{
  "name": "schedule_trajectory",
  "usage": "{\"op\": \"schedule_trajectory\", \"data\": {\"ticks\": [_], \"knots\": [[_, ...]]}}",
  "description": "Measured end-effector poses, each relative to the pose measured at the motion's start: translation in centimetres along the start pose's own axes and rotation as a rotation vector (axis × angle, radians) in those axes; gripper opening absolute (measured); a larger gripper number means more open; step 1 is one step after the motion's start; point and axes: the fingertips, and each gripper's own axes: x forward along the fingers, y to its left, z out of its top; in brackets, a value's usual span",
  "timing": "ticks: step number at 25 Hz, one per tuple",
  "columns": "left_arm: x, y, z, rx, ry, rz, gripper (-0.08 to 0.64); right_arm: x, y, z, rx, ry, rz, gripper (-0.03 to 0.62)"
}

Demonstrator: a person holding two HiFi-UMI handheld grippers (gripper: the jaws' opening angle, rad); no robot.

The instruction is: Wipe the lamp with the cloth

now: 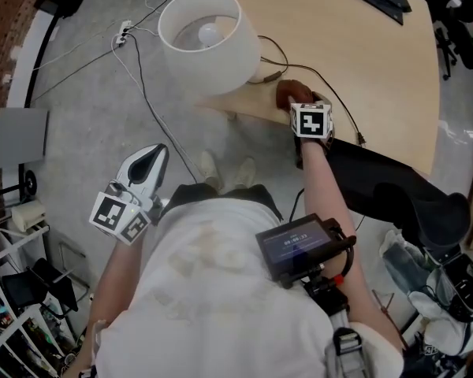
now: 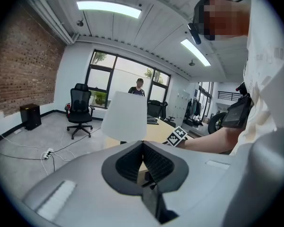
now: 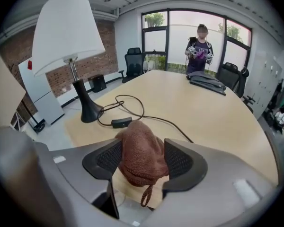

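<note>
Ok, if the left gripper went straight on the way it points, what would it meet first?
Probably the white lampshade, dead ahead of the left gripper; the way there looks free, though depth is unclear.

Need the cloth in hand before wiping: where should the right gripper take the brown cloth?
Pinch the brown cloth across its bunched-up hump, coming down from above: it stands in a narrow heap on the table, between the open fingers of the right gripper.
</note>
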Motion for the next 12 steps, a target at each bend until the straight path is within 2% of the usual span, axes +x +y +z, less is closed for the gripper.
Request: {"op": "schedule_trajectory", "data": {"ticks": [1,2,6,9,12], "knots": [[-0.3,0.2,-0.2,-0.005,-0.004,0.007,0.002,-0.8,0.0,0.6,0.013,-0.034,-0.006,0.291],[-0.6,0.3,-0.3,-0.008,-0.009,0.01,0.002,-1.7,0.0,1.1,0.021,-0.074,-0.013,0.265],[-1.2,1.1,-0.5,-0.003,-0.04,0.0,0.002,-6.1,0.8,3.7,0.025,-0.24,-0.032,0.086],[-1.9,1.7,-0.2,-0.015,-0.07,-0.014,0.002,-10.1,3.5,5.0,0.046,-0.345,0.027,0.021],[-2.2,1.8,-0.2,-0.005,-0.094,-0.053,0.002,-14.2,6.3,5.4,0.071,-0.432,0.115,0.012]]}}
